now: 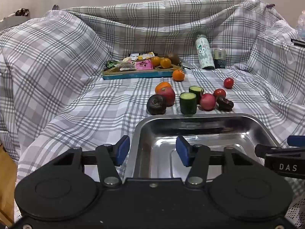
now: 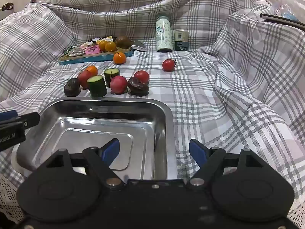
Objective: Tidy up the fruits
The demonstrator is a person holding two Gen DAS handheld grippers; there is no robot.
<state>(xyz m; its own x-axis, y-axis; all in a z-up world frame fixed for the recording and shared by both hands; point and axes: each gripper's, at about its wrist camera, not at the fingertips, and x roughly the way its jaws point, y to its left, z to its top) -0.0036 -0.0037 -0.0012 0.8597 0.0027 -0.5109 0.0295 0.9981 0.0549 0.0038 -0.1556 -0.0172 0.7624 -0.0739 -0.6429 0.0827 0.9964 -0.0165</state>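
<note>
An empty steel tray (image 1: 266,131) (image 2: 167,114) sits on the plaid cloth at the near edge. Beyond it lies a cluster of produce: two cucumber pieces (image 1: 188,103) (image 2: 97,86), a red apple (image 1: 168,95) (image 2: 83,78), a pink-red fruit (image 1: 207,101) (image 2: 118,84), dark fruits (image 1: 156,104) (image 2: 71,86), oranges (image 1: 178,75) (image 2: 119,58) and red tomatoes (image 1: 228,82) (image 2: 168,65). My left gripper (image 1: 152,150) is open and empty over the tray's left rim. My right gripper (image 2: 154,151) is open and empty over the tray's right rim.
A blue tray (image 1: 137,74) (image 2: 91,59) at the back holds snack packets, two oranges and a brown fruit. A patterned bottle (image 1: 204,52) (image 2: 163,33) and a dark can (image 1: 220,59) (image 2: 181,40) stand behind. The cloth rises in folds on all sides.
</note>
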